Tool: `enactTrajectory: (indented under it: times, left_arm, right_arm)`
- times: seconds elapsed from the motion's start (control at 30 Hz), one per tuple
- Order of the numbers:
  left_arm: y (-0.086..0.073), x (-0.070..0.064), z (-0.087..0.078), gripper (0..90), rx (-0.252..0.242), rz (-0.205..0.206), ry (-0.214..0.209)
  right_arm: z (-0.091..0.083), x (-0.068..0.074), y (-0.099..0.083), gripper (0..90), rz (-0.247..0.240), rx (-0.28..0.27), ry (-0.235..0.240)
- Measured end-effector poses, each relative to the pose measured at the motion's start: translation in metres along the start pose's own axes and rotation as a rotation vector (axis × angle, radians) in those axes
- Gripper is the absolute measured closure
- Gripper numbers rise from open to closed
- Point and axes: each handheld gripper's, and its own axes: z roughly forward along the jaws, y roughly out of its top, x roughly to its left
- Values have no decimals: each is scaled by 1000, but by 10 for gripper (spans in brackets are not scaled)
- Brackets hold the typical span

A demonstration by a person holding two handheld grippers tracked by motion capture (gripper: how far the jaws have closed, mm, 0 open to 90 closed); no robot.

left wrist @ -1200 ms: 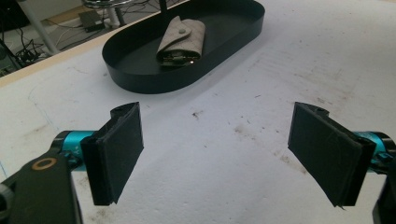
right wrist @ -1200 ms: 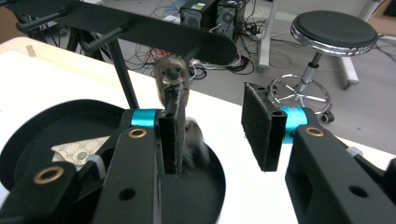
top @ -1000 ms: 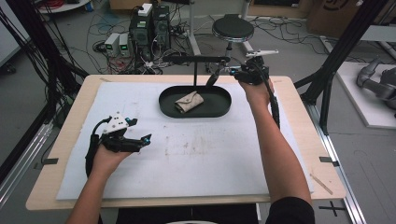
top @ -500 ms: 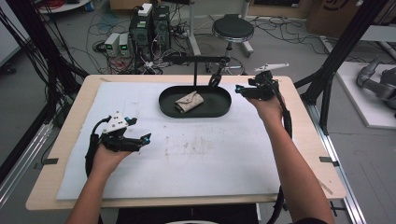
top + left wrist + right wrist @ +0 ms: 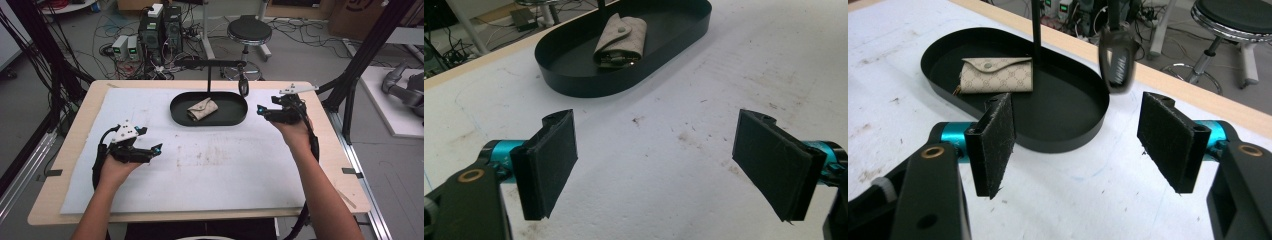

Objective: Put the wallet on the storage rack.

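We take the black oval tray (image 5: 235, 117) as our landmark; it rests on the white mat (image 5: 210, 165) that covers the surface (image 5: 75, 150), toward the far edge from the person. Inside the tray, in its left half as the high view shows it, lies a small beige quilted pouch (image 5: 201, 108) with its snap flap closed; we see the same pouch (image 5: 620, 40) in the left gripper view and (image 5: 996, 74) in the right gripper view, flat on the tray floor and touching neither tongs. A thin black post (image 5: 208, 80) rises from the tray's far side and carries a horizontal arm (image 5: 227, 63), from whose right end a dark key fob (image 5: 243, 87) hangs above the tray's right end; in the right gripper view the fob (image 5: 1118, 60) hangs between the tray and the wooden border of the surface. The right tongs (image 5: 261, 111) sit just beside the tray's right end, held in the person's right hand (image 5: 295, 132), and point toward the tray; their jaws stand wide apart with nothing between them, the pads (image 5: 997, 145) bare. The left tongs (image 5: 156, 148) lie well apart from the tray, nearer the person and to its left, held in the left hand (image 5: 117, 167); their jaws too stand wide apart and grip nothing, the pads (image 5: 551, 165) framing only stained mat, with the tray beyond them.
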Motion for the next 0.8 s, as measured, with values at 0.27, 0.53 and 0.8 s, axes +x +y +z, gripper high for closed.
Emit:
enactTrajectory:
  times: [0.27, 0.53, 0.8]
  left_arm:
    - [-1, -1, 2, 179, -3, -7, 2]
    - [-6, -1, 6, 179, 1, -19, -8]
    - [-10, 0, 7, 179, 4, -39, -12]
  right_arm:
    - [-13, -3, -53, 282, 65, -7, 16]
    - [-17, 1, -96, 231, 105, -35, 1]
    - [-19, 3, -114, 207, 108, -35, -18]
